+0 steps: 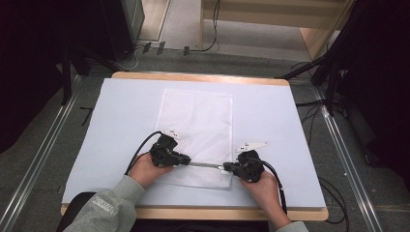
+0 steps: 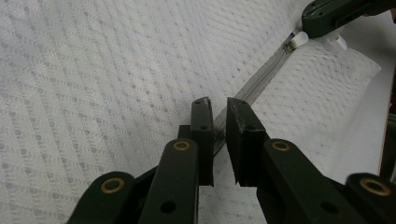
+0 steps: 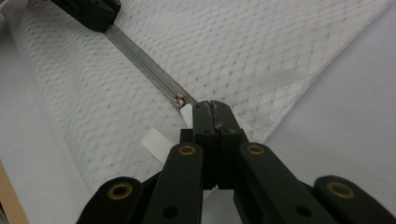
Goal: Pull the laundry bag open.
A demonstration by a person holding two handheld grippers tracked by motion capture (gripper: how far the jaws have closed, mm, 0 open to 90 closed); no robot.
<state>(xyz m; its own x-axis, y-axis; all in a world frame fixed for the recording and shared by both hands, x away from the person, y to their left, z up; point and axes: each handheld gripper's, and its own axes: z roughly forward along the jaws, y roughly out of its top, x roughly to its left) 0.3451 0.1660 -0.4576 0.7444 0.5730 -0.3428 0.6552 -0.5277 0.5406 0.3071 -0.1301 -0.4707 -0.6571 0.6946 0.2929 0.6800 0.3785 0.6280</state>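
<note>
You are working over a white mesh laundry bag (image 1: 196, 130) that is lying flat on the white-covered table (image 1: 121, 111), its long side running away from you and its near end sitting just ahead of your hands. A grey zipper (image 1: 205, 165) is running across that near end, and you are holding it from both sides. Your left gripper (image 1: 186, 159) is reaching in from the left; in the left gripper view its jaws are standing slightly apart on either side of the zipper tape (image 2: 261, 79), which is passing between them, so it is gripping the tape near that end of the zipper. Your right gripper (image 1: 226, 167) is coming in from the right, and in the right gripper view its jaws are pressed tight together on the white pull tab (image 3: 187, 113), just beside the small brass slider (image 3: 180, 99). A ribbed white tag (image 3: 156, 142) is lying on the mesh just left of those jaws. Both of your hands are resting low near the table's front edge, with cables trailing back from each gripper.
</note>
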